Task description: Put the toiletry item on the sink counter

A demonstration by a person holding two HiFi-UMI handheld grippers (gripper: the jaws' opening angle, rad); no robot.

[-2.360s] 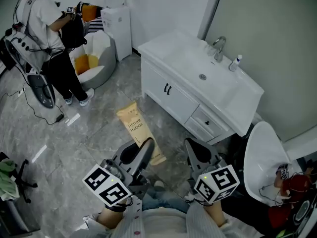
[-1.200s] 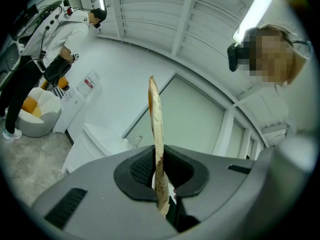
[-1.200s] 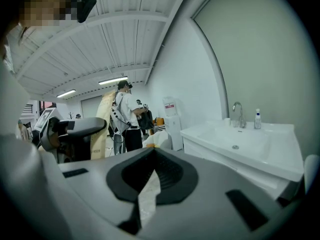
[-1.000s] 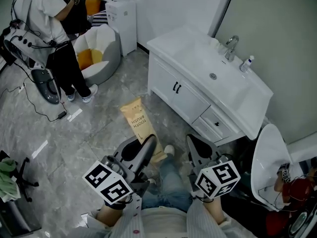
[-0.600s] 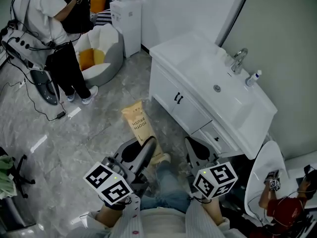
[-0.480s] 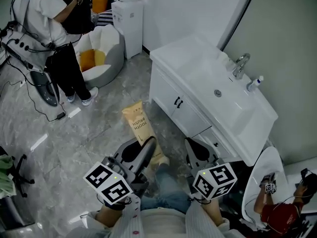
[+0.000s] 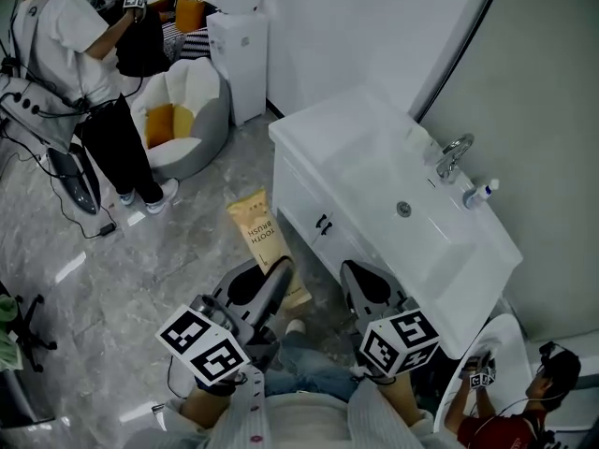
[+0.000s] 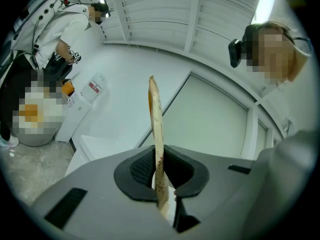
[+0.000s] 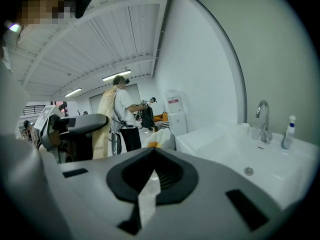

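Tan toothbrush pack (image 7: 263, 239): we are pinching its lower end in our left gripper (image 7: 273, 274), jaws narrow and tight on it. It is sticking out above the floor, near the white sink counter (image 7: 323, 129) but not on it. We are holding our right gripper (image 7: 358, 281) alongside, jaws together, empty.

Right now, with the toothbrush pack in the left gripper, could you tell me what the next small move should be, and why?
Probably carry the left gripper forward and to the right, towards the bare end of the sink counter. It is shut on the toothbrush pack, which is over the floor, short of the counter.
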